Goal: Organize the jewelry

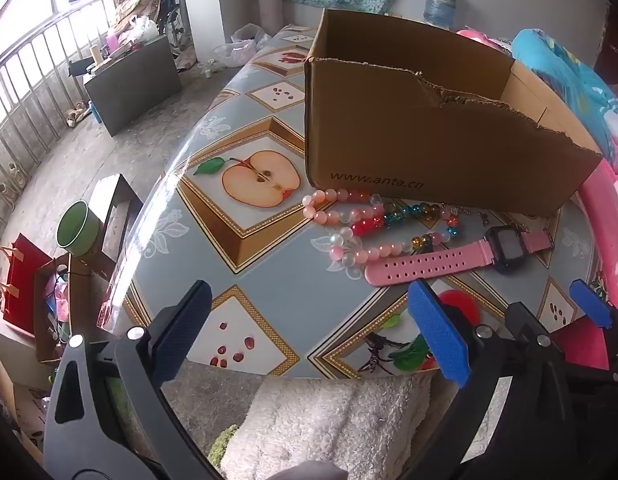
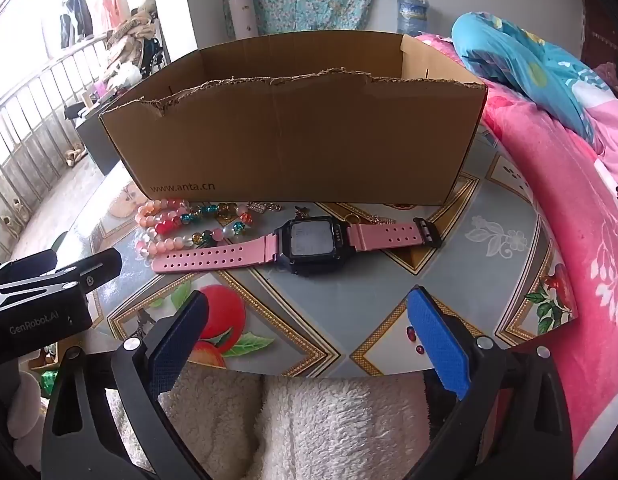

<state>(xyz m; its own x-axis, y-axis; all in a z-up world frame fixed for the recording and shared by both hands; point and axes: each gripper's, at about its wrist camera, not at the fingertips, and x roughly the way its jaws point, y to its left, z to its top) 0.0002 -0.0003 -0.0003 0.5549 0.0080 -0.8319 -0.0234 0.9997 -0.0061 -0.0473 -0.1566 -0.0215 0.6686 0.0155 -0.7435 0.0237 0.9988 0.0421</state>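
Both grippers, left gripper (image 1: 309, 332) and right gripper (image 2: 309, 336), hang wide open and empty over the table's (image 2: 461, 280) near edge. Beyond lies a pink-strapped watch (image 2: 309, 246), flat, just beside the beaded bracelets (image 1: 361, 220). Behind them stands an open cardboard box (image 2: 293, 148).

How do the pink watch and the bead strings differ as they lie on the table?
The pink watch lies stretched out flat and straight; the bead strings are bunched in loops. The watch is one pink strap with a dark square face; the beads are many-coloured. Both lie outside the cardboard box, along its front wall, untouched.
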